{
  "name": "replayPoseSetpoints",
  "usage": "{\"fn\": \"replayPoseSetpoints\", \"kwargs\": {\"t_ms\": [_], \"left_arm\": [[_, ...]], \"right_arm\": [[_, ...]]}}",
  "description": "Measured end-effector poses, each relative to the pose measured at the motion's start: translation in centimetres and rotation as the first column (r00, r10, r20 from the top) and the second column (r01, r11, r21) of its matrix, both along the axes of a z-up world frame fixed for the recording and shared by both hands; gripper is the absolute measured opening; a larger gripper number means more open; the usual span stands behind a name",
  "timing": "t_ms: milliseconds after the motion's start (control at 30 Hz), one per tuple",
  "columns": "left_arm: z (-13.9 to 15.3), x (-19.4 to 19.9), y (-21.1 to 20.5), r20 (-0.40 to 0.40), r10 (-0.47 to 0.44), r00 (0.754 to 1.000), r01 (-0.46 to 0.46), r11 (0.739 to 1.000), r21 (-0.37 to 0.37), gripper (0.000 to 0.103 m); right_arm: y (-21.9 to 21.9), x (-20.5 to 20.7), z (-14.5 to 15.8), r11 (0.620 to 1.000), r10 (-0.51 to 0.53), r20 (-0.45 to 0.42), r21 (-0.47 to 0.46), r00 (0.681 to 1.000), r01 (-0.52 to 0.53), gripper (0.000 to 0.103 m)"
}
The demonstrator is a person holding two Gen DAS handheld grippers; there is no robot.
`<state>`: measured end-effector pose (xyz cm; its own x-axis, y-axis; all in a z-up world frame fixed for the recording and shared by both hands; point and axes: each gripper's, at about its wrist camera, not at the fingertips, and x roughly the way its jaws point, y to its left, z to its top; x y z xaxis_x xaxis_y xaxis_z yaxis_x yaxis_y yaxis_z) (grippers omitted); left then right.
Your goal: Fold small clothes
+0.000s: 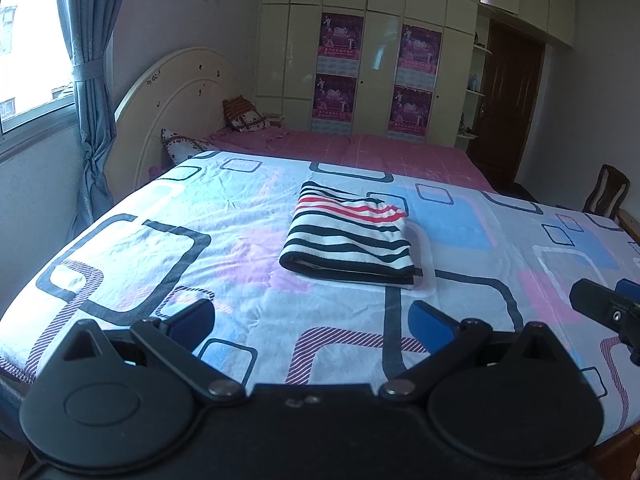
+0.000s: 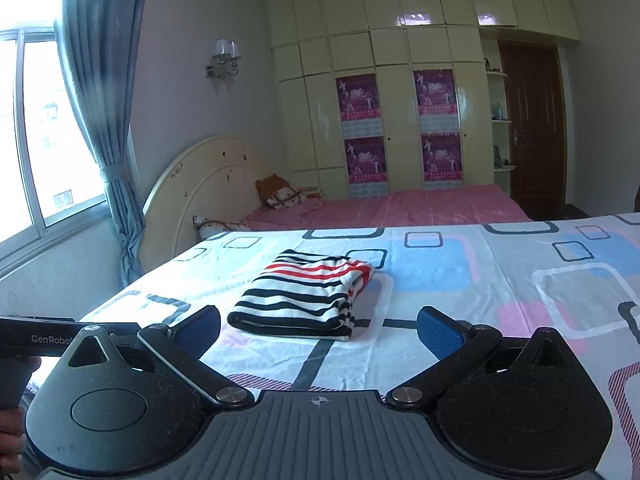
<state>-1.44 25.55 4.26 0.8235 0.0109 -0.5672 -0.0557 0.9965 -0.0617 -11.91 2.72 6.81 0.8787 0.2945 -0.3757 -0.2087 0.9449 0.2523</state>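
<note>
The left gripper hangs near the bed's edge, fingers spread wide and empty. Just beyond, mid-sheet, lies the striped garment, folded into a tidy rectangle, so the folding looks finished; next would be fetching another piece or squaring this one. The right gripper is likewise spread, holding nothing. No containers are visible.

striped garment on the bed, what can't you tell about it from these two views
- What kind of clothing the striped garment is: folded into a flat bundle in both wrist views, so its outline is hidden.
- Its underside and inner layers: covered by the top layer and pressed to the patterned sheet.
- Any label or print: none shows, and the fisheye views are too coarse.
- Its far edge: foreshortened in the right wrist view.
</note>
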Motion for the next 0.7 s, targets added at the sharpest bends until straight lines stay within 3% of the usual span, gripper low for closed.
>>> {"fn": "replayPoseSetpoints", "kwargs": {"t_ms": [367, 533, 700], "left_arm": [[-0.1, 1.0, 0.6, -0.013, 0.003, 1.0, -0.003, 1.0, -0.006, 0.103], [-0.4, 1.6, 0.3, 0.023, -0.015, 1.0, 0.015, 1.0, 0.004, 0.095], [-0.7, 3.5, -0.1, 0.024, -0.027, 0.999, 0.026, 0.999, 0.033, 0.095]], "right_arm": [[0.5, 1.0, -0.5, 1.0, 0.012, -0.011, -0.001, 1.0, -0.012, 0.103], [0.4, 1.7, -1.0, 1.0, 0.006, -0.024, 0.0, 1.0, -0.006, 0.103], [-0.2, 3.1, -1.7, 1.0, -0.015, -0.045, 0.002, 0.999, 0.015, 0.103]]}}
